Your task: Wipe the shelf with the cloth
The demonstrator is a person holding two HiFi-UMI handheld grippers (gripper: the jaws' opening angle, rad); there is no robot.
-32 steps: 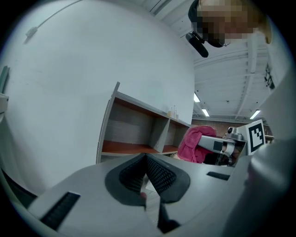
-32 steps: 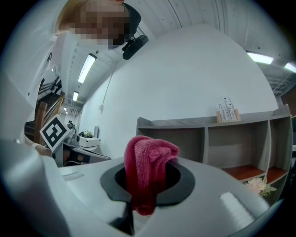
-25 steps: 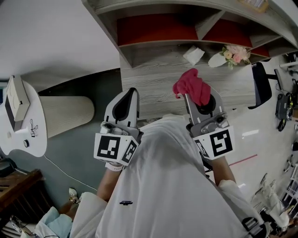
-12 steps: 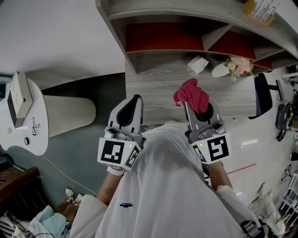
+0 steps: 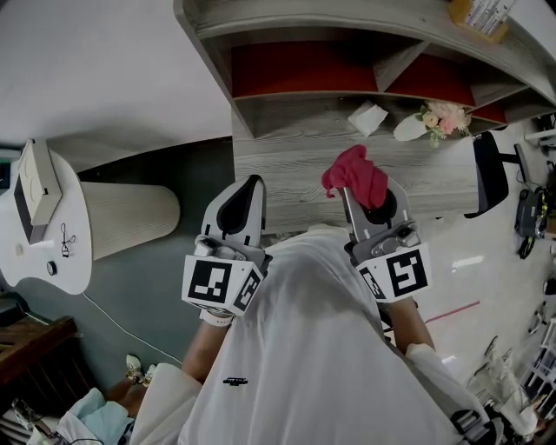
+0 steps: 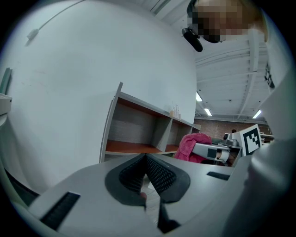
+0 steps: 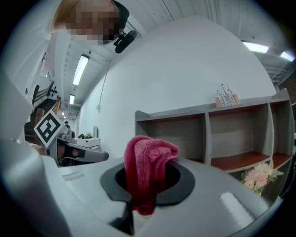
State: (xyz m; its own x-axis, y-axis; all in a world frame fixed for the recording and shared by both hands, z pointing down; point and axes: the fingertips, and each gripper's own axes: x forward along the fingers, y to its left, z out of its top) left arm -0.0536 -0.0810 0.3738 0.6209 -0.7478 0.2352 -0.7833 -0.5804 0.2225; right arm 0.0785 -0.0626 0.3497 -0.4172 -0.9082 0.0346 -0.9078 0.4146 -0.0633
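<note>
A plain white wall fills the background, and a grey wood-grain shelf (image 5: pixel 287 17) with reddish inner panels is set against it. Three compartments are counted in the right gripper view. Below the shelf, a grey wood-grain desk (image 5: pixel 295 165) is seen from steeply above. Three small things are laid on the desk near the shelf: one white crumpled paper (image 5: pixel 367 117), one white dish (image 5: pixel 408 129), and one bunch of pale pink flowers (image 5: pixel 445 116) just beside the dish. One small holder of thin upright items (image 7: pixel 225 98) is placed on top of the shelf. At far left, a white rounded table (image 5: pixel 52 235) is seen over a dark grey floor. At right, a black chair (image 5: pixel 489 169) is partly shown.

Two grippers are held side by side over the near edge of the desk, each carrying one marker cube.

The left gripper (image 5: pixel 246 193) is empty. Its jaws are pressed together at the tips, with nothing between them.

The right gripper (image 5: pixel 369 198) is clenched on one pink-red cloth (image 5: pixel 356 176). The cloth is bunched up, sticks out above the jaws, and hangs a little below them. It is held above the desk, apart from the shelf, and does not touch either.
</note>
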